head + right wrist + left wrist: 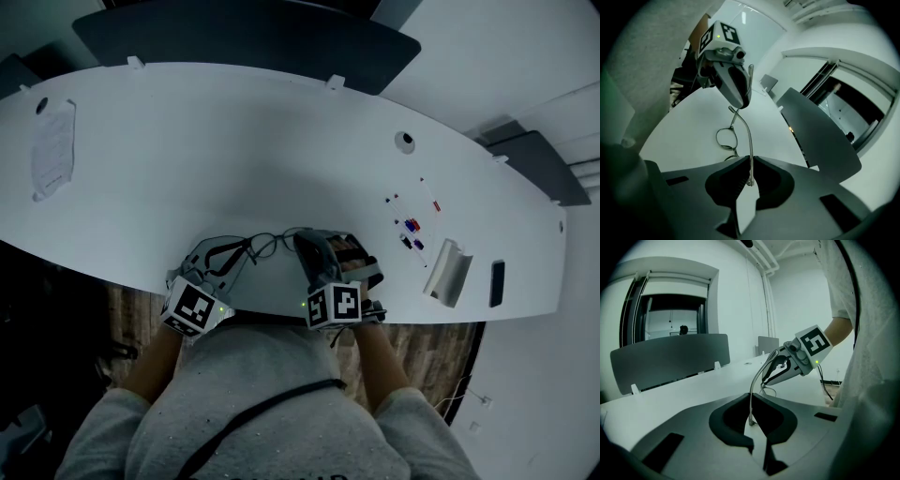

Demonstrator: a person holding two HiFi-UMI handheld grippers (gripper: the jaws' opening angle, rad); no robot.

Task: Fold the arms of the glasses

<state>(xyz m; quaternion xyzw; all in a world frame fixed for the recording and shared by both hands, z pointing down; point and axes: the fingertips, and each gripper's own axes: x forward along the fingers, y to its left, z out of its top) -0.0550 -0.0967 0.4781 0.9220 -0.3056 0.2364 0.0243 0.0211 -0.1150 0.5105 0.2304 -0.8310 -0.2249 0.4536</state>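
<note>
A pair of thin-rimmed glasses [268,244] is held just over the white table [234,150], near its front edge, between my two grippers. My left gripper [750,398] is shut on one thin arm [752,383], which rises out of the jaws and curves toward the right gripper [787,365]. My right gripper [751,160] is shut on the other arm [749,138]; beyond it I see a round lens [725,139] and the left gripper [732,82]. In the head view the left gripper [236,251] and right gripper [302,242] face each other closely.
A sheet of paper [53,148] lies at the table's far left. Small coloured bits [412,230], a white holder [448,272] and a black slab [497,283] sit to the right. A round cable hole [405,141] and a dark partition [244,37] are behind.
</note>
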